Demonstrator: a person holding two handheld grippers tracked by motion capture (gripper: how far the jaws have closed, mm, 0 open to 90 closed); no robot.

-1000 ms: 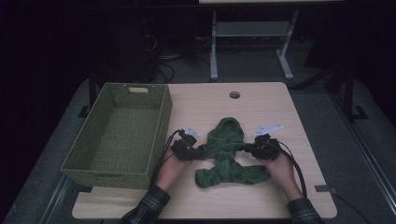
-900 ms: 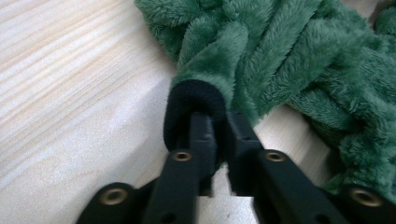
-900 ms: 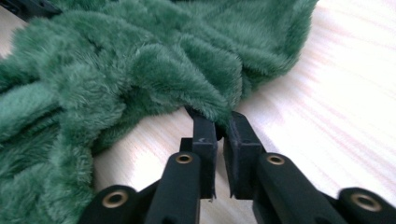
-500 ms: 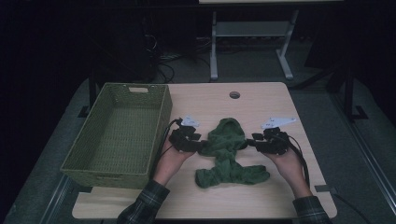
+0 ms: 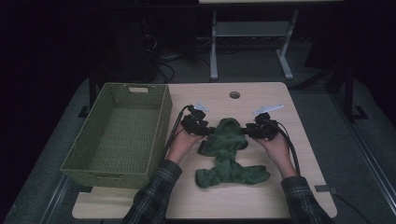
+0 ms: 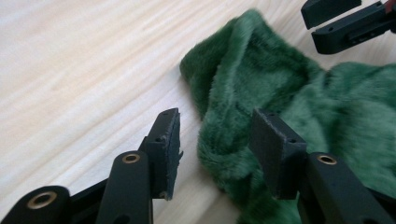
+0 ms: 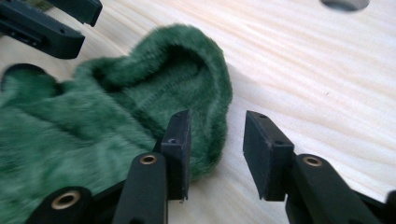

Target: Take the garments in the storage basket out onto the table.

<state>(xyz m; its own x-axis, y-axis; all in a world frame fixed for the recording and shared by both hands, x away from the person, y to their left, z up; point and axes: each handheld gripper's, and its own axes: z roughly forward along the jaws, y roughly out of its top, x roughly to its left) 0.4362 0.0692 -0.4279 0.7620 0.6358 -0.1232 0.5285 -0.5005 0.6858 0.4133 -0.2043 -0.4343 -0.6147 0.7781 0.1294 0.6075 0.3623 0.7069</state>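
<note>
Lay mid-worktop, green fleece garment, right of woven basket. Left tool and right tool flanked its top edge, jaws just opened, gripping nothing.

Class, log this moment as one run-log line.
left hand-held gripper: just opened, off cloth | right hand-held gripper: just opened | green fleece cloth: on table

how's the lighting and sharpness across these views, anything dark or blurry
High view: dim, the room behind the table nearly black, the green garment and woven basket muted. Left gripper view: bright and evenly lit, the fleece soft-focus, the near fingers slightly blurred. Right gripper view: equally bright, wood grain clear, the garment casting a soft shadow, the fingers a little soft.
</note>
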